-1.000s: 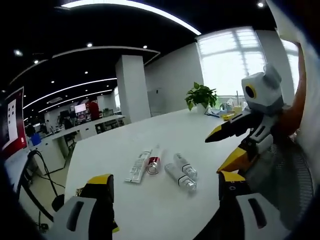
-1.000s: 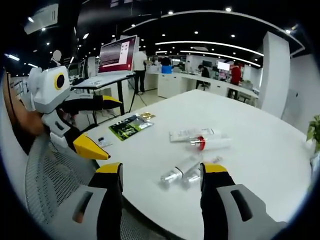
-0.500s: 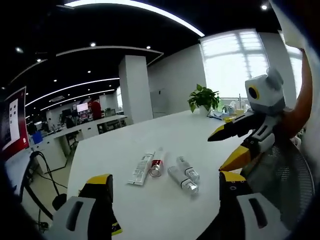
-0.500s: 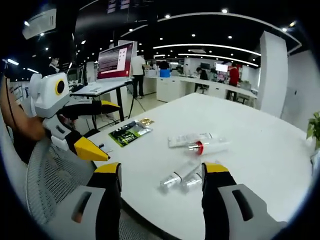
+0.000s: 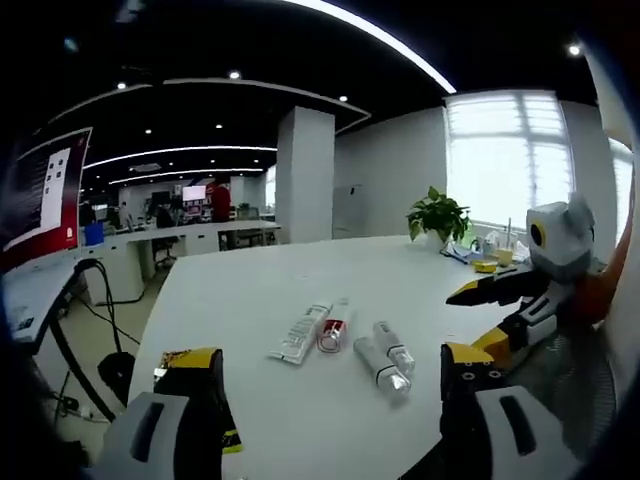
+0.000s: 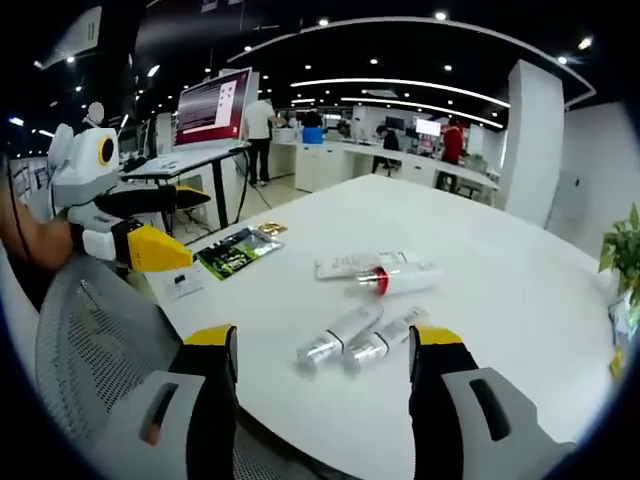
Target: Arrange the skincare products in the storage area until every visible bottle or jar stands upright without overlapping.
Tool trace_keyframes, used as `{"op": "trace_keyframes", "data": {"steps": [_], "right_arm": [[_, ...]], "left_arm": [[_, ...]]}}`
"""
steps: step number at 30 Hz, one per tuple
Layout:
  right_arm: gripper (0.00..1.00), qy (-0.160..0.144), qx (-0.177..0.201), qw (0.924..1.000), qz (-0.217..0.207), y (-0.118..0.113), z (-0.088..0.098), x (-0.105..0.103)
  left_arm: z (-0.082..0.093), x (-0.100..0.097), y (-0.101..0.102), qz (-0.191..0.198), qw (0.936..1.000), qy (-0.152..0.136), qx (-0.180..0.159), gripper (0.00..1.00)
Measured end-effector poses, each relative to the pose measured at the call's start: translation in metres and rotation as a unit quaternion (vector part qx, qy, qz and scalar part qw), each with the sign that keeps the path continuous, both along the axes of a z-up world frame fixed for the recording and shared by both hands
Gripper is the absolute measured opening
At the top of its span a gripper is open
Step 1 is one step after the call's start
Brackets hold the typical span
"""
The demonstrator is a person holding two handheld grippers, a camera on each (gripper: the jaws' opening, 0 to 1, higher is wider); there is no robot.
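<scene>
Four skincare products lie on their sides on the white table (image 5: 250, 290). A flat white tube (image 5: 300, 333) (image 6: 355, 264) rests beside a tube with a red cap (image 5: 333, 327) (image 6: 395, 279). Two clear bottles (image 5: 395, 348) (image 5: 378, 367) lie side by side, also seen as bottles (image 6: 335, 337) (image 6: 382, 338). My left gripper (image 5: 330, 358) is open and empty, short of the products; it enters the right gripper view as the left gripper (image 6: 185, 228). My right gripper (image 6: 322, 345) is open and empty just before the clear bottles, and appears as the right gripper (image 5: 470, 318).
A green packet (image 6: 238, 250) and a small card (image 6: 183, 285) lie near the table edge. A mesh chair (image 6: 90, 340) stands at that edge. A potted plant (image 5: 440, 212) is at the table's far end. Desks, screens and people fill the background.
Both views have shifted with the hands, and each gripper now looks farther off in the other's view. The four products lie where they were. Both grippers stay open.
</scene>
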State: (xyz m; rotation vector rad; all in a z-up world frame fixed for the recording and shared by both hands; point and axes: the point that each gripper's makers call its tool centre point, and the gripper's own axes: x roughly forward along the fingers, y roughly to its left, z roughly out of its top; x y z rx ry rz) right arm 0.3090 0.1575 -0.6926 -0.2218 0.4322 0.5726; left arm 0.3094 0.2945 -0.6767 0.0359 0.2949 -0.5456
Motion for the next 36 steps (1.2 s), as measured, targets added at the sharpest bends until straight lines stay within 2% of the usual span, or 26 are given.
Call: {"op": "trace_keyframes", "data": {"steps": [6, 13, 21, 30, 36], "right_arm": [[0.65, -0.007, -0.005, 1.0, -0.004, -0.001, -0.005, 0.0], [0.63, -0.006, -0.005, 1.0, -0.003, 0.0, -0.003, 0.0], [0.63, -0.009, 0.005, 0.9999, -0.004, 0.001, 0.007, 0.001], [0.63, -0.024, 0.001, 0.9997, -0.008, -0.001, 0.025, 0.004], [0.64, -0.015, -0.009, 0.9998, -0.004, 0.0, 0.018, 0.001]], "left_arm": [[-0.013, 0.0, 0.001, 0.0, 0.9999, 0.013, 0.01, 0.88], [-0.009, -0.003, 0.0, -0.01, 0.9999, 0.007, 0.01, 0.85], [0.004, -0.002, 0.005, -0.004, 0.9997, -0.014, 0.019, 0.84], [0.027, 0.003, 0.009, 0.002, 0.9995, -0.032, 0.005, 0.84], [0.02, 0.0, 0.005, -0.009, 0.9996, -0.024, 0.014, 0.83]]}}
